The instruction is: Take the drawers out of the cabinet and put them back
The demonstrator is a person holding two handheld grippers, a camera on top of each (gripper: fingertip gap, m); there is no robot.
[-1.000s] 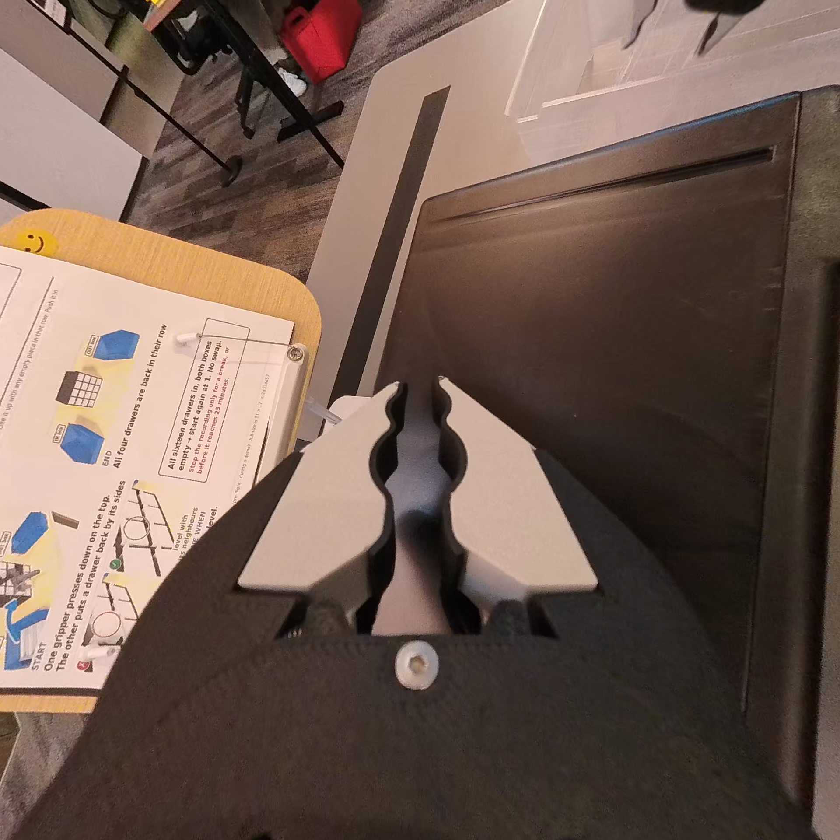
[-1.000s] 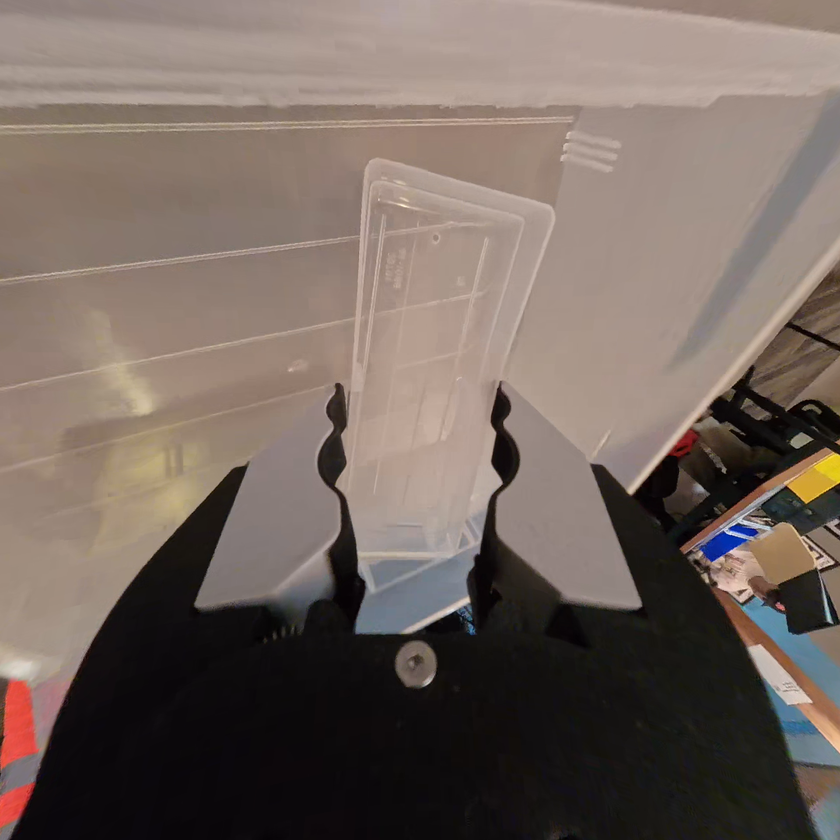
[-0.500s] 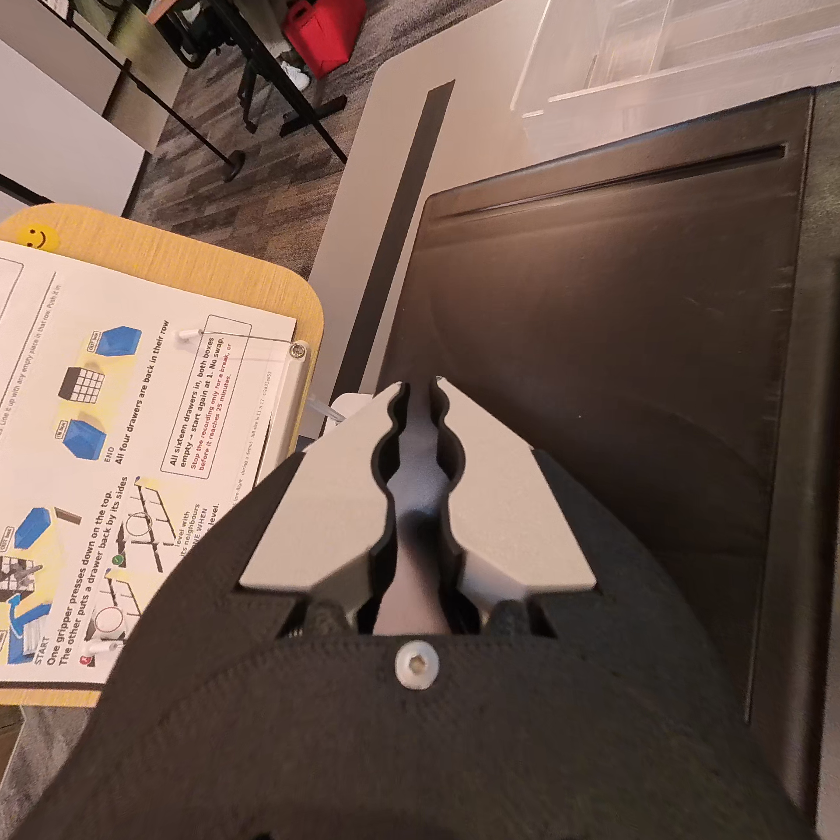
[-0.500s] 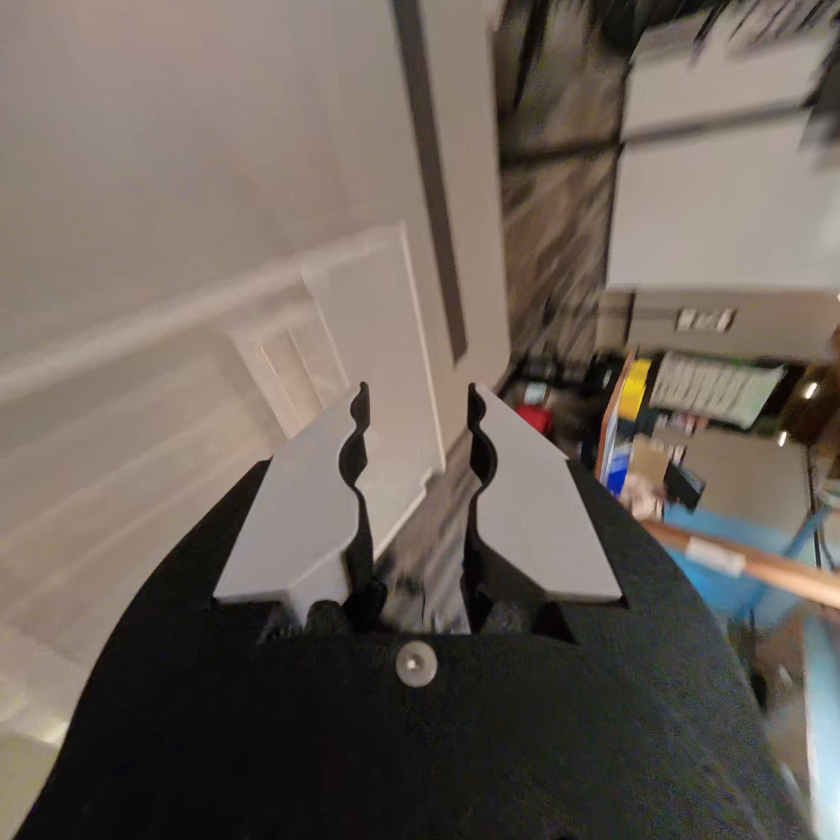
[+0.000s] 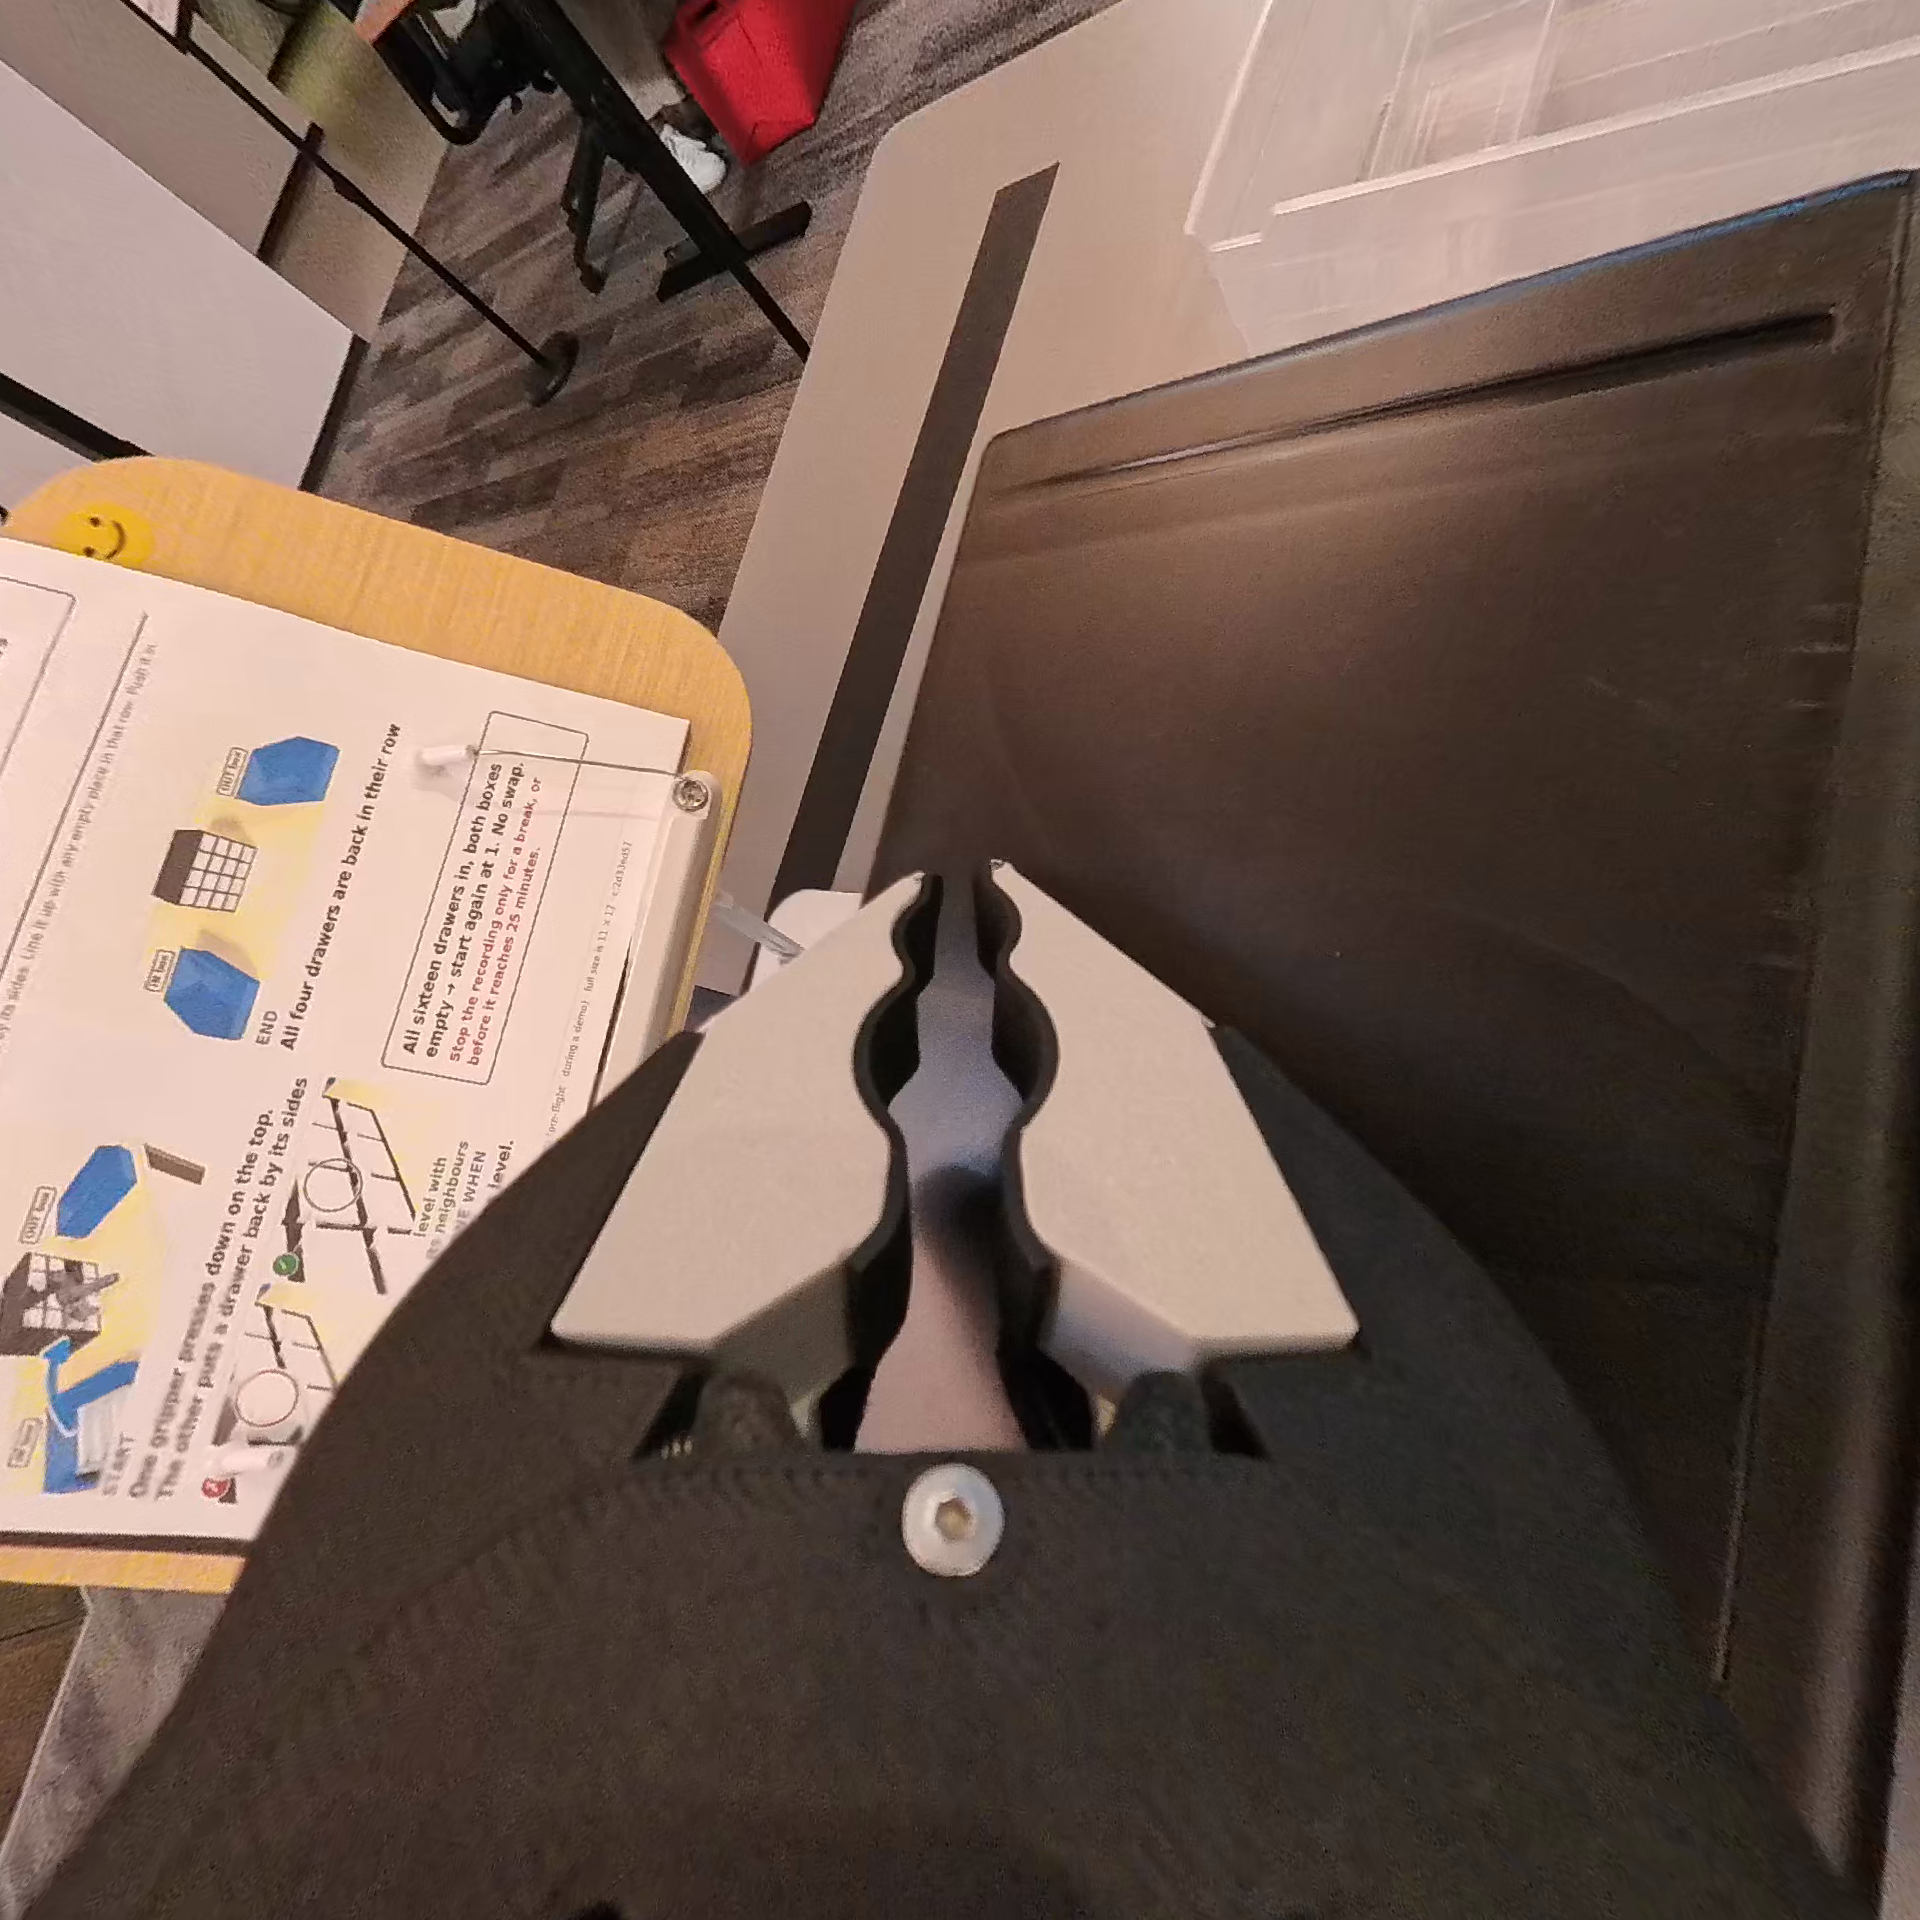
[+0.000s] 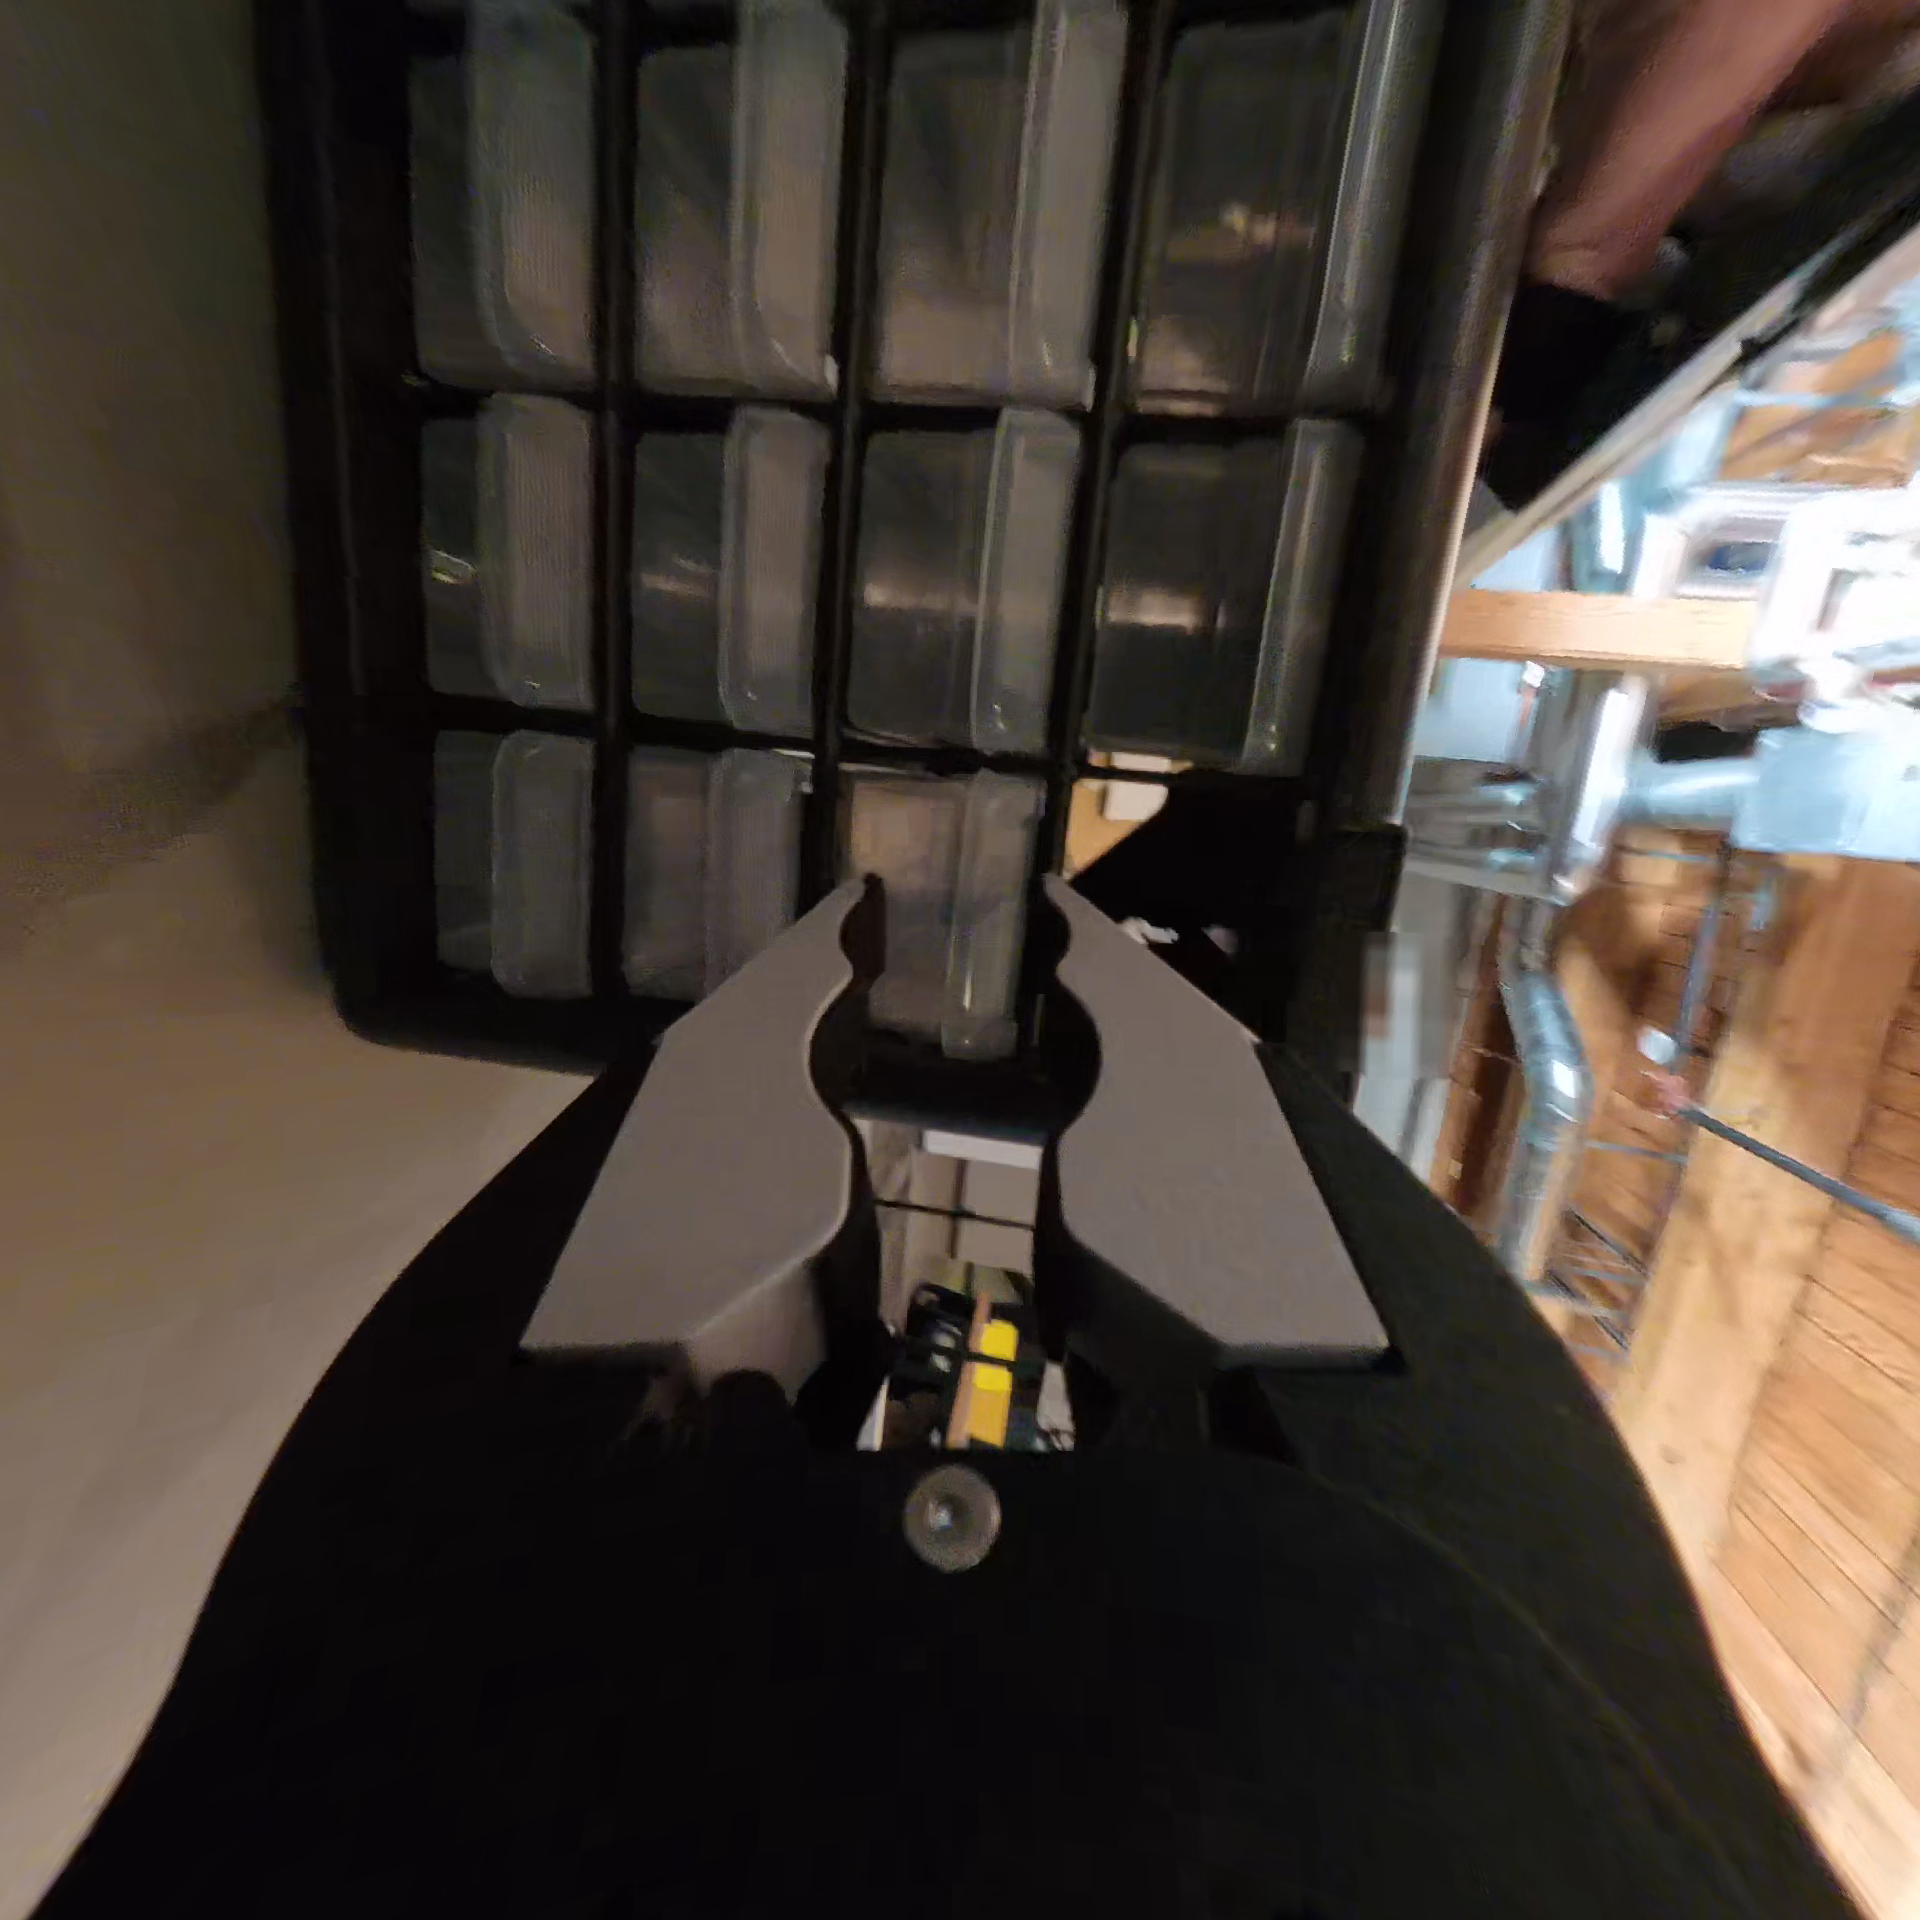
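Observation:
In the right wrist view the black cabinet [image 6: 322, 623] faces me, turned on its side in the picture, with a grid of clear drawers. My right gripper [image 6: 958, 883] is open and empty, its fingertips on either side of one clear drawer [image 6: 935, 914] in the nearest row without touching it. The slot beside that drawer [image 6: 1164, 862] holds no drawer, and I see through it. In the left wrist view my left gripper [image 5: 956, 878] is shut on nothing and sits over the cabinet's black top [image 5: 1403, 831] near its edge.
A clear plastic bin [image 5: 1558, 114] stands on the grey table [image 5: 935, 312] beyond the cabinet. An instruction sheet [image 5: 312, 935] on a wooden board lies to the left. A person's sleeve [image 6: 1714, 135] shows beside the cabinet. Shelving and ducting [image 6: 1662, 831] lie past it.
A second ago my right gripper held a clear drawer over the clear bin. It let go, swung away empty, and now faces the cabinet front. The left gripper has hardly moved.

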